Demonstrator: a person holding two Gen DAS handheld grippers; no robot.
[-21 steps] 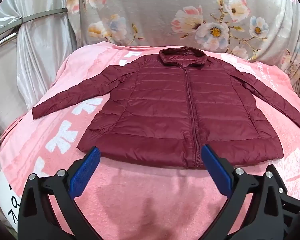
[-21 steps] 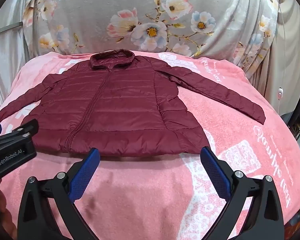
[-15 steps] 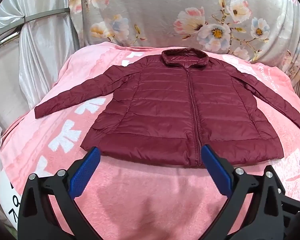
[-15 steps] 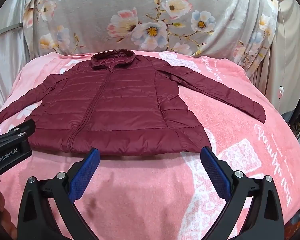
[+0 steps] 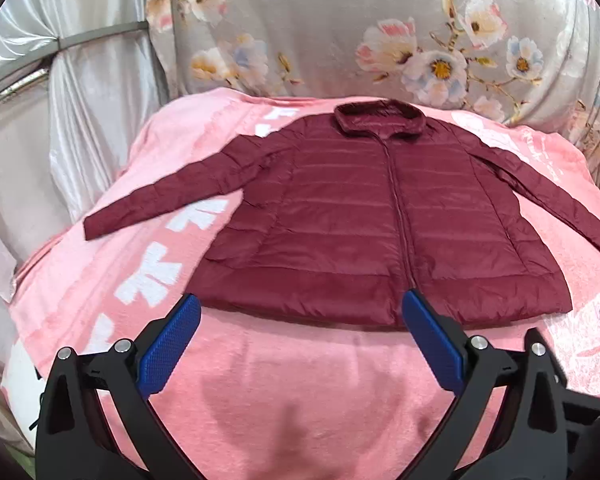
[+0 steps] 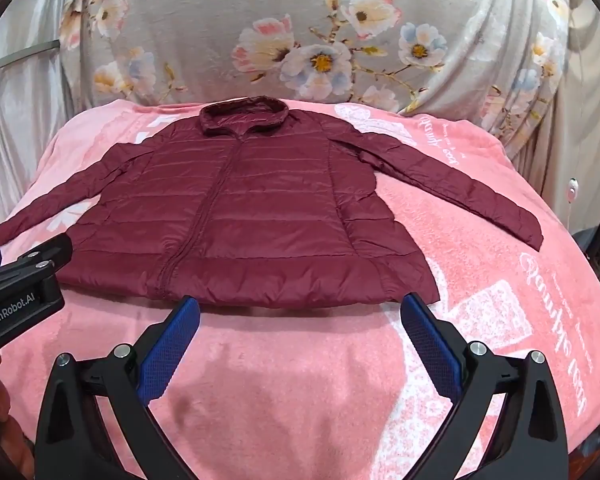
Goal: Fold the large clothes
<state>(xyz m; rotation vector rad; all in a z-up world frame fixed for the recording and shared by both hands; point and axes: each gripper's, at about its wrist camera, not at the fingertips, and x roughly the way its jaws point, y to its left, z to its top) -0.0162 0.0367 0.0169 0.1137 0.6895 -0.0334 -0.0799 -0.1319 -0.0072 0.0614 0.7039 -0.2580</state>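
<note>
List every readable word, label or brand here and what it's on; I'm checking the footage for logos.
"GenRobot.AI": white print on the side of the left gripper, seen in the right wrist view.
Cursive white lettering on the pink blanket: upside down and stylised, not reliably readable.
Large white characters on the blanket's left side: cropped and blurred, unreadable.
Jacket: no visible text.

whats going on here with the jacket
A person holds a pair of tongs in each hand over a maroon puffer jacket spread flat, zipped, sleeves out, on a pink blanket. The left tongs and right tongs both stand wide open short of the jacket's hem, holding nothing. No fold has been made yet.
</note>
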